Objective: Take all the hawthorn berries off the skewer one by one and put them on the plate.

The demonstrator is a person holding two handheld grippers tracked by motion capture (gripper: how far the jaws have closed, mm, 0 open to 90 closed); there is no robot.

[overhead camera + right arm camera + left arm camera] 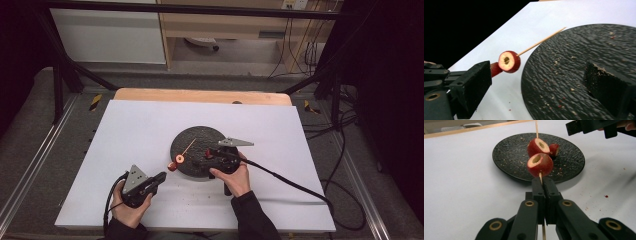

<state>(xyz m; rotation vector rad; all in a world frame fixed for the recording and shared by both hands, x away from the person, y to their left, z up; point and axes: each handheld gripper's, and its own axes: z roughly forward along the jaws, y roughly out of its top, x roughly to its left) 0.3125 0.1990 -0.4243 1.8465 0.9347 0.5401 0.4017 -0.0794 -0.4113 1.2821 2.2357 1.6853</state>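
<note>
Plate (197,140) at table (130,130) centre. Skewer (188,147) slants over plate's left rim, two fruit pieces (540,164) threaded on it, third piece (554,149) on plate behind them. Left gripper (161,176) front-left of plate, clamped on skewer; right gripper (214,152) over plate's right part, jaws apart.

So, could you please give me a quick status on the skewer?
Left gripper shut on skewer, two fruits threaded. Right gripper open over plate. One fruit piece on plate. Nothing in the way.

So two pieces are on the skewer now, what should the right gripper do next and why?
Probably lower the open right gripper onto the loose fruit piece on the black plate. Its jaws are empty, and the left gripper holds the skewer ready.
</note>
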